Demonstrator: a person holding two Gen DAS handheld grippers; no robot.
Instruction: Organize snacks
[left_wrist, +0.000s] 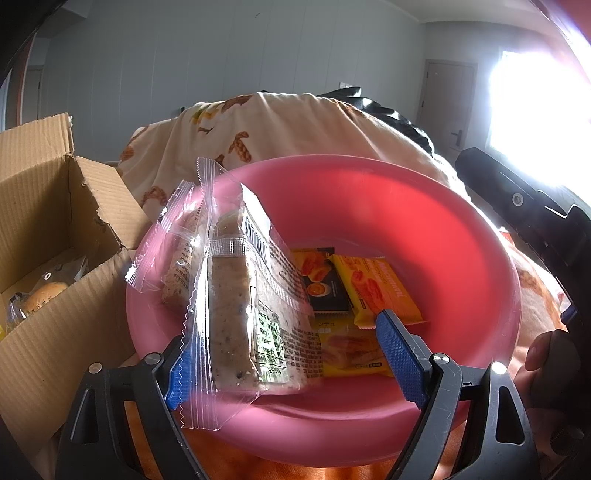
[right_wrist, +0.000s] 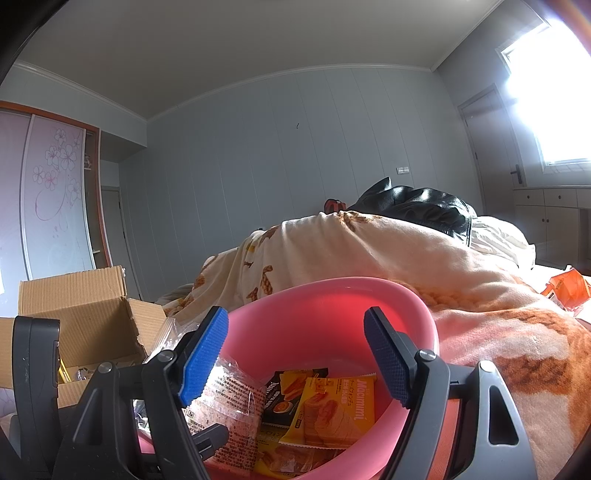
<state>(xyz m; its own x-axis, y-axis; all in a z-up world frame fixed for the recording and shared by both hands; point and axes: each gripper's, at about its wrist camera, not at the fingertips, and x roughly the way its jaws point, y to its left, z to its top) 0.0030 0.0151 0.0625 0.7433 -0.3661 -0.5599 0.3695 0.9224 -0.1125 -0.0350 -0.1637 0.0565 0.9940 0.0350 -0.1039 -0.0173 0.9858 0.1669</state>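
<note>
The left claw (left_wrist: 295, 358) stands apart over the pink bowl (left_wrist: 461, 229), a clear bread pack (left_wrist: 236, 302) between its pads, seemingly unpressed. The right claw (right_wrist: 295, 354) is apart, empty. 3 yellow packs (left_wrist: 380, 291) lie in the bowl; box (left_wrist: 48, 206) beside it.

a pink plastic bowl (left_wrist: 424, 206) sits on a patterned blanket, just beside an open cardboard box (left_wrist: 48, 206). inside the bowl, two clear-wrapped grainy bread bars (left_wrist: 229, 295) stand tilted against its left wall, labels showing. flat on the bottom lie yellow snack packets (left_wrist: 376, 288) and a dark packet (left_wrist: 325, 284), overlapping. the box holds a wrapped bun (left_wrist: 40, 295).
</note>
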